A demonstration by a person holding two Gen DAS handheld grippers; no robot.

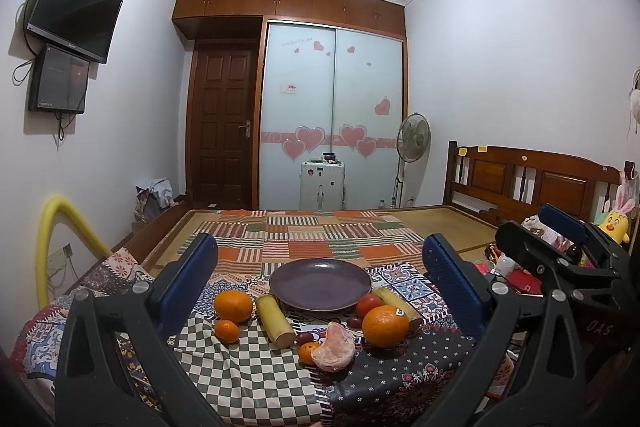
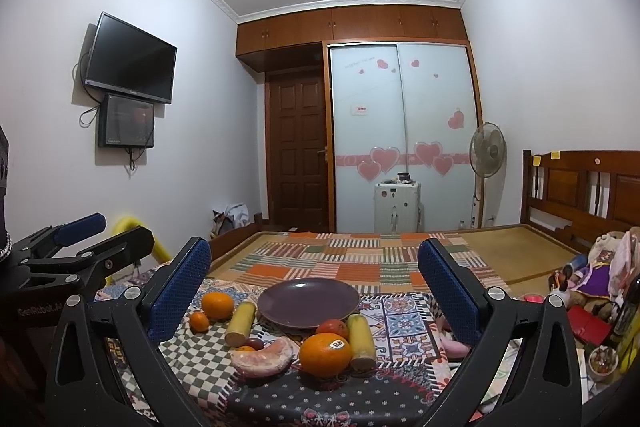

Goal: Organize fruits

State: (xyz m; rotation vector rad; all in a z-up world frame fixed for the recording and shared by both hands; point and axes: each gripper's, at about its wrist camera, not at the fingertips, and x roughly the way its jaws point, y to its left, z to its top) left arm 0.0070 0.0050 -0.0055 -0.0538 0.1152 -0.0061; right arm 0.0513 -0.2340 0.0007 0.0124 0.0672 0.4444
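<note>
Both hand-held grippers [image 1: 320,267] [image 2: 314,267] spread wide, empty; plate [image 1: 320,285] bare, fruit crowding near rim.

Purple plate [image 1: 320,285]: smooth, faint satin sheen, glazed look. Stickered orange [image 2: 325,354]: pitted, slightly glossy rind; paper-like label on top. Second orange [image 1: 233,305]: same dimpled, waxy skin. Peeled citrus [image 1: 333,347]: matt, pale pink, fibrous pith. Cut yellow stalk [image 1: 275,321]: smooth waxy skin, dull dry cut end. Patchwork cloths [image 1: 248,371]: printed woven fabric, matt, creased. Left gripper [image 1: 320,283] and right gripper [image 2: 314,287]: matt black plastic frames, bright metal screw heads; fingers [image 2: 444,283] faced with blue, finely dimpled rubbery pads. Headboard [image 1: 532,179]: varnished reddish wood, low gloss. Wardrobe doors [image 1: 332,115]: frosted, smooth panels.
</note>
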